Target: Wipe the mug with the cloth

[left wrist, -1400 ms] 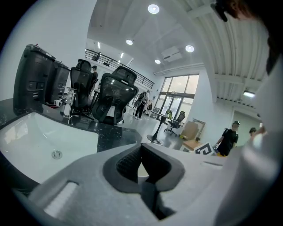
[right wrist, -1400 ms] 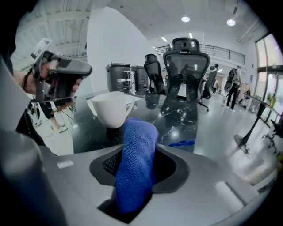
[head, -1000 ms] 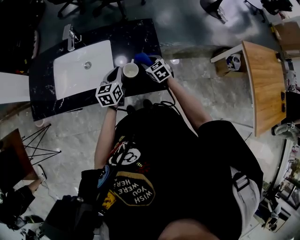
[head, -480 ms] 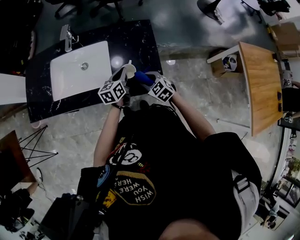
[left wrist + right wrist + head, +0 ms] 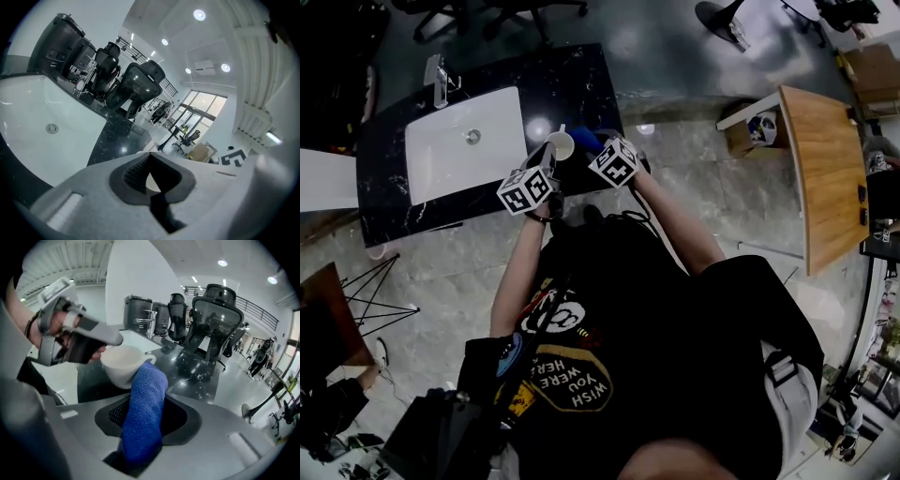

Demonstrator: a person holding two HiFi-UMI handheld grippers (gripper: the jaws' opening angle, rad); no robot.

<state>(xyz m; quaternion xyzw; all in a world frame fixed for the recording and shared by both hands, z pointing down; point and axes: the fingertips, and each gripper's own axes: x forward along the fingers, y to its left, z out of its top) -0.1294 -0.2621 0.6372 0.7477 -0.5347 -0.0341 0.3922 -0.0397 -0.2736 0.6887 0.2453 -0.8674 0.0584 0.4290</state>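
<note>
Over the counter (image 5: pixel 581 80), the left gripper (image 5: pixel 115 339) had its jaws clamped on the mug (image 5: pixel 123 365) rim to steady it, while the right gripper (image 5: pixel 149 425), jaws pinched on the cloth (image 5: pixel 146 390), pressed its end against the mug's side, seemingly for wiping.

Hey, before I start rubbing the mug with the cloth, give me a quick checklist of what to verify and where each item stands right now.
1. Left tongs shut on the mug at its rim: ok.
2. Right tongs clamped on the blue cloth, free end sticking out forward: ok.
3. Cloth end pressed against the mug's side by the handle: cannot tell; it overlaps the mug, but contact is unclear.
4. Mug held over the black counter, not over the floor: ok.
5. Inside of the mug clean and dry: cannot tell.
</note>
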